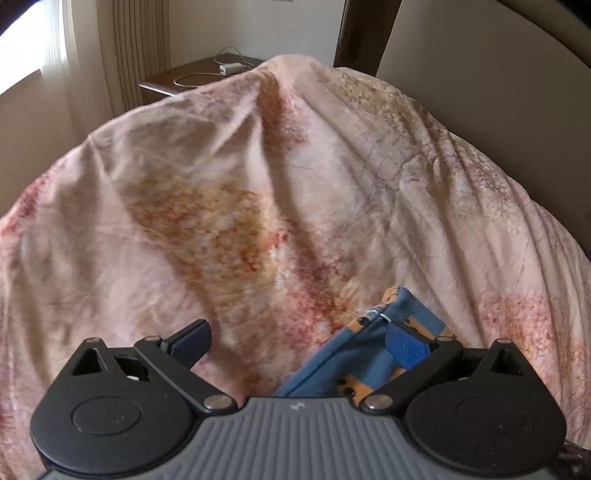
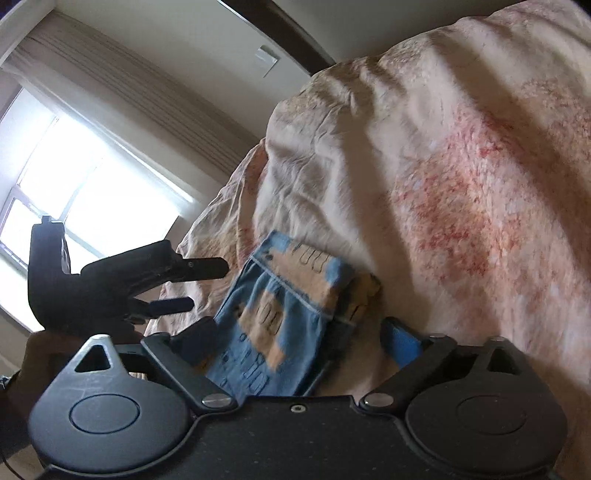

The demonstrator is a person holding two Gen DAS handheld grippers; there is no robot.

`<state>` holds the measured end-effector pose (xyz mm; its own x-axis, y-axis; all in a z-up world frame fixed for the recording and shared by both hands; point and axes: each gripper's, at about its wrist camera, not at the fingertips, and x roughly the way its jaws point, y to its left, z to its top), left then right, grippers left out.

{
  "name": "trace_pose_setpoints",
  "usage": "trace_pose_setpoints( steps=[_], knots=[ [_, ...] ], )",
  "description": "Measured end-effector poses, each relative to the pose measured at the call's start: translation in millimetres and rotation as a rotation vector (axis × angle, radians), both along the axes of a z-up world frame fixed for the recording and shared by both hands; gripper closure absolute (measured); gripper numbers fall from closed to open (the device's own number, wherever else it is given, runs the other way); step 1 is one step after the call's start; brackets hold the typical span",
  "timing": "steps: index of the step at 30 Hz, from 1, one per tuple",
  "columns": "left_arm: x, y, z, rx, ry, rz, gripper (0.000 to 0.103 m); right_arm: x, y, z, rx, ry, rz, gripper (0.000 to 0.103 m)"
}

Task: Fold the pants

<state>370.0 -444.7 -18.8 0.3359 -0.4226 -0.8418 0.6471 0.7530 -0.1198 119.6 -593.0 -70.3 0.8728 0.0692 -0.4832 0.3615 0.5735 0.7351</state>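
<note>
The pants (image 2: 280, 306), blue with orange patches, lie in a folded bundle on the pink mottled bed cover (image 2: 461, 184). My right gripper (image 2: 301, 341) stands open around them, one finger at the bundle's left edge and the blue pad of the other finger clear of its right side. To the left my left gripper (image 2: 208, 286) hovers beside the bundle, open and holding nothing. In the left wrist view the left gripper (image 1: 297, 343) is wide open over the cover (image 1: 258, 184), and a corner of the pants (image 1: 354, 362) lies by its right finger.
A dark nightstand (image 1: 207, 74) with a cable and a charger stands beyond the bed's far corner, beside a curtain (image 1: 140, 48). A bright window (image 2: 74, 192) fills the left of the right wrist view. A dark bedpost (image 1: 365, 33) rises behind the bed.
</note>
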Motion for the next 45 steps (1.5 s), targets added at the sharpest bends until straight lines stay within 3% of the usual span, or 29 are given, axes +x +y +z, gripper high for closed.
trace_pose_setpoints(
  steps=[10, 15, 18, 23, 25, 28, 31, 40, 43, 45],
  knots=[
    [-6, -12, -23, 0.124, -0.067, -0.047, 0.000, 9, -14, -15, 0.053, 0.005, -0.085, 0.059],
    [-16, -18, -4, 0.139, -0.111, -0.036, 0.000, 9, -8, -9, -0.012, 0.023, -0.077, 0.085],
    [-17, -20, 18, 0.089, -0.070, -0.005, 0.000, 11, 11, 9, -0.193, 0.015, -0.036, 0.087],
    [-13, -34, 44, 0.045, 0.088, 0.020, 0.001, 19, 61, 32, -0.575, 0.006, 0.100, 0.087],
    [-13, -40, 48, 0.028, 0.147, 0.029, 0.003, 22, 78, 36, -0.679, 0.004, 0.164, 0.087],
    [-13, -51, 44, 0.091, 0.202, 0.049, 0.010, 22, 96, 37, -0.783, -0.001, 0.226, 0.087],
    [-21, -59, 39, 0.148, 0.169, 0.053, 0.016, 21, 105, 37, -0.829, -0.005, 0.252, 0.087],
    [-37, -76, 22, 0.237, 0.198, 0.032, 0.025, 23, 116, 35, -0.874, 0.009, 0.294, 0.087],
    [-44, -78, 20, 0.252, 0.188, 0.018, 0.042, 23, 118, 35, -0.886, 0.010, 0.298, 0.087],
    [-46, -79, 16, 0.269, 0.197, -0.002, 0.060, 22, 121, 35, -0.898, 0.009, 0.304, 0.087]
  ],
)
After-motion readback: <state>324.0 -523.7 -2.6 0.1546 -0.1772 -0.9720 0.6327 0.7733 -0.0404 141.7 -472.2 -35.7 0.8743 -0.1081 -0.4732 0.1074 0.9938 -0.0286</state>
